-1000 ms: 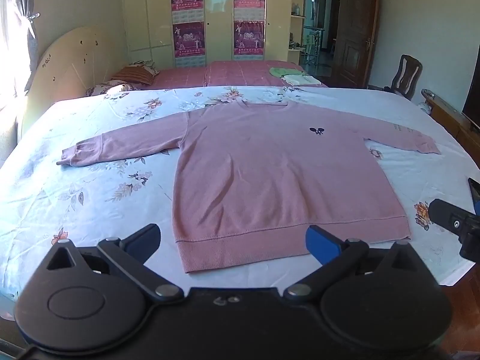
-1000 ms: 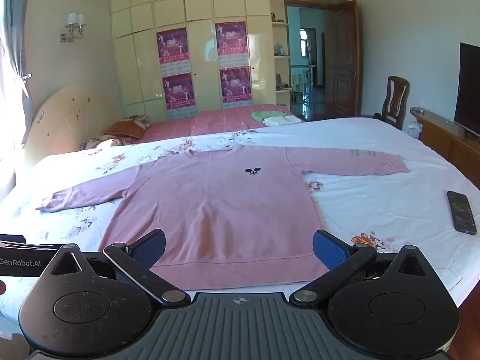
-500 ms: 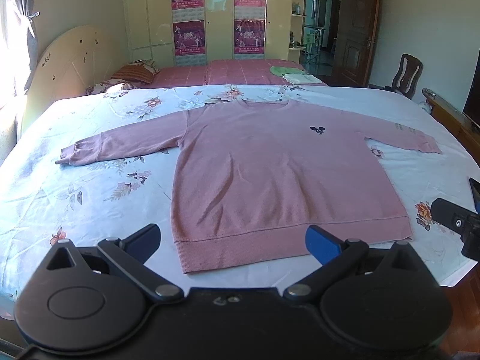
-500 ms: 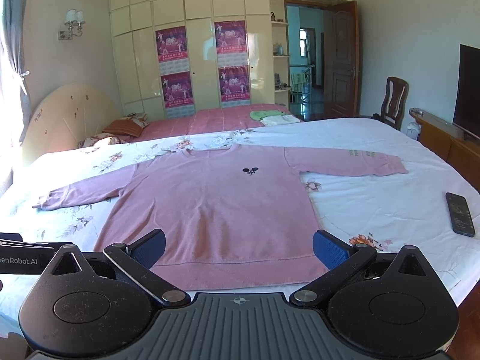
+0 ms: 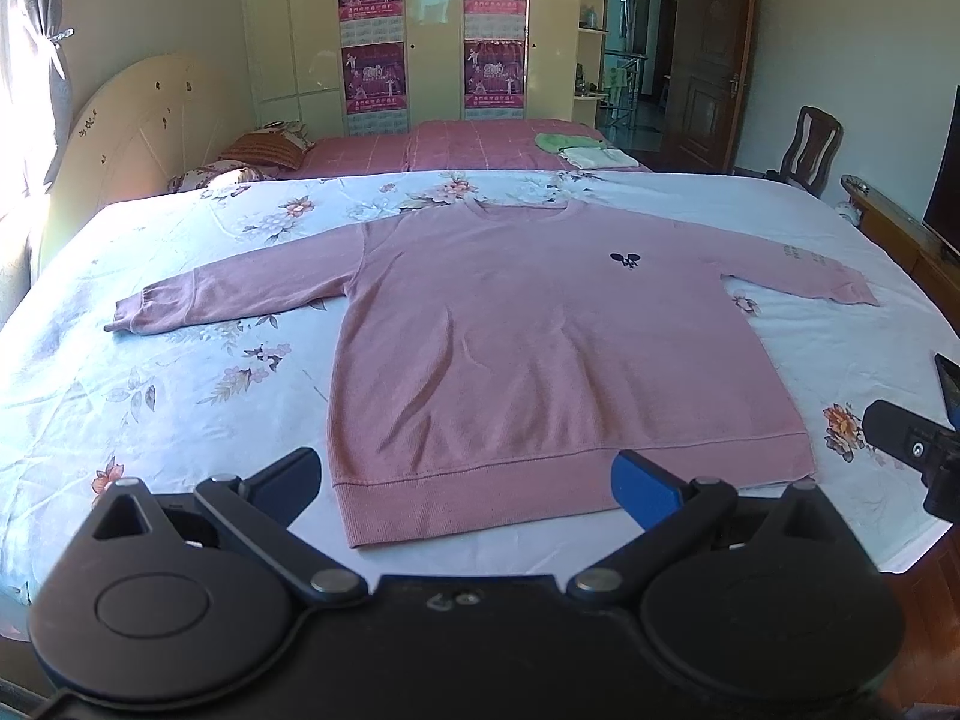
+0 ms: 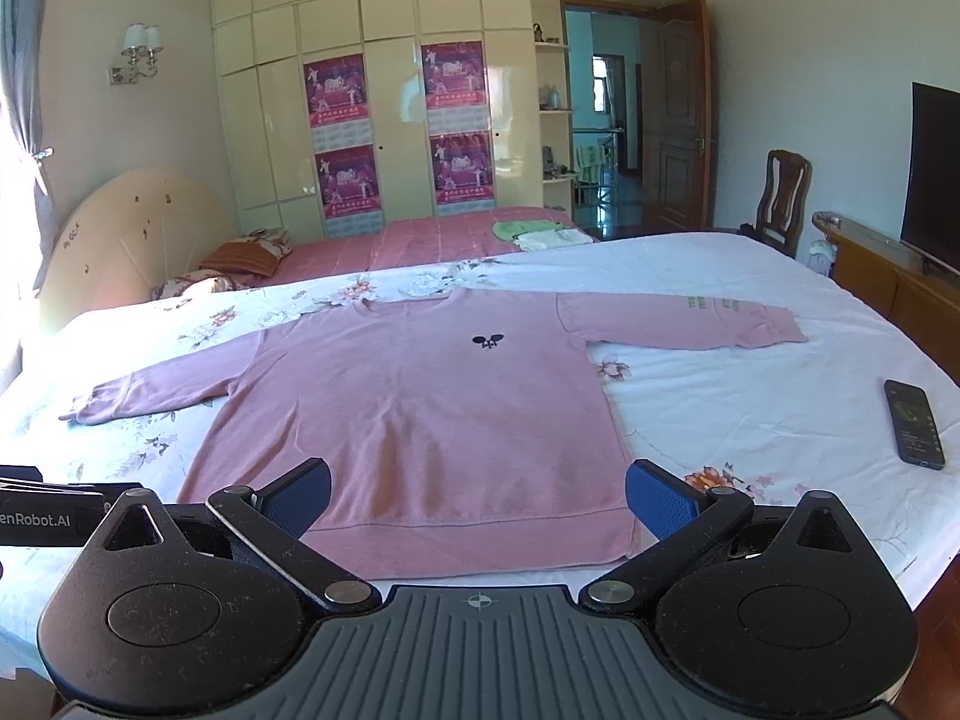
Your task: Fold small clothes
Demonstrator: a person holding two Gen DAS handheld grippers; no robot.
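A pink long-sleeved sweater lies flat on the bed, front up, both sleeves spread out, hem toward me. A small dark logo marks its chest. My left gripper hovers open just before the hem's left part, nothing between its blue pads. My right gripper is open too, above the hem's right part, holding nothing. Each gripper's body shows at the edge of the other's view.
The bed has a white floral sheet. A dark phone lies on the sheet to the right of the sweater. A second bed with folded cloths stands behind. A wooden bench, chair and TV line the right wall.
Both grippers have drifted slightly; the sweater sits a little higher and nearer in the views. Nothing was grasped, and the sweater has not moved on the bed.
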